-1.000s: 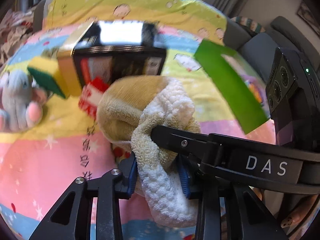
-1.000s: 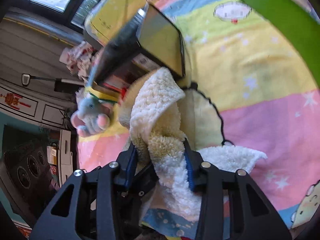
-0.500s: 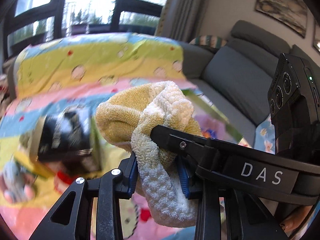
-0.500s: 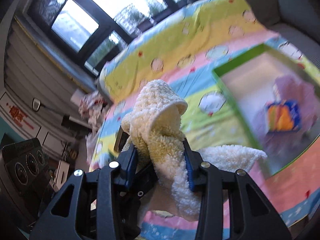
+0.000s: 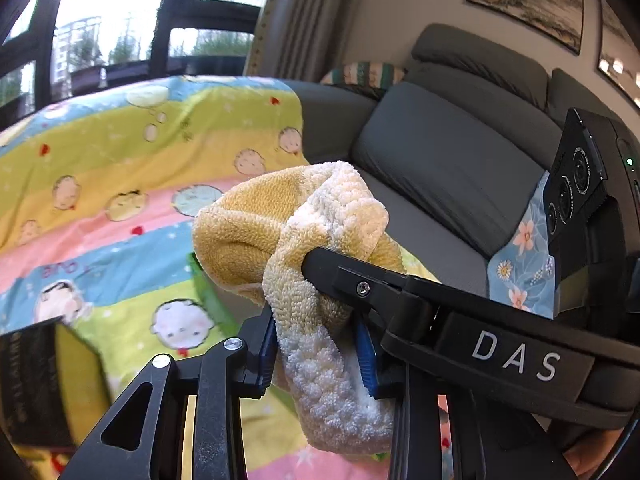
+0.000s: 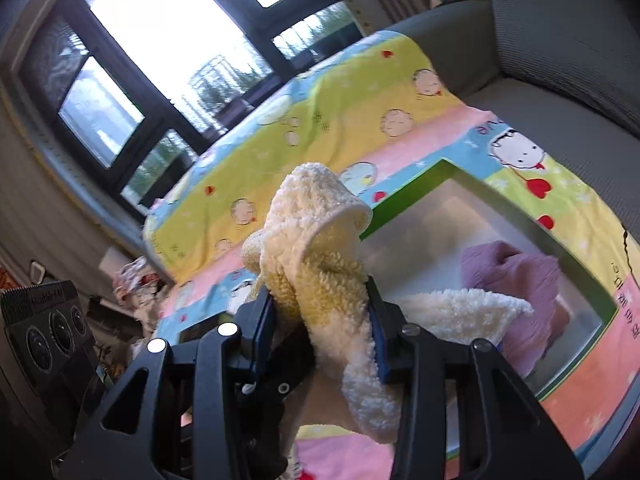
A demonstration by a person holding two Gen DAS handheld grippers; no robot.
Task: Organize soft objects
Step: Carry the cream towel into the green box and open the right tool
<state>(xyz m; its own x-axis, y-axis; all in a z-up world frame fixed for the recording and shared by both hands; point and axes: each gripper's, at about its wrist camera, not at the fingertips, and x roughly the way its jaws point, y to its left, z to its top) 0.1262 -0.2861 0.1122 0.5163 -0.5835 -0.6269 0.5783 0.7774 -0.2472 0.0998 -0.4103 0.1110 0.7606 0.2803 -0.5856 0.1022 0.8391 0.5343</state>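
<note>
Left wrist: both grippers (image 5: pixel 316 348) (image 6: pixel 322 334) clamp yellow towel (image 5: pixel 288 224).

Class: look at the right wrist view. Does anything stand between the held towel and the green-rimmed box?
Nothing visible does. Both grippers clamp the yellow towel above the blanket; the green-rimmed box lies open beyond, holding only a purple cloth.

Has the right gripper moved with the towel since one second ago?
Yes. The right gripper, shut on the yellow towel, went from beside the black box toward the green tray, which now lies just beyond it.
</note>
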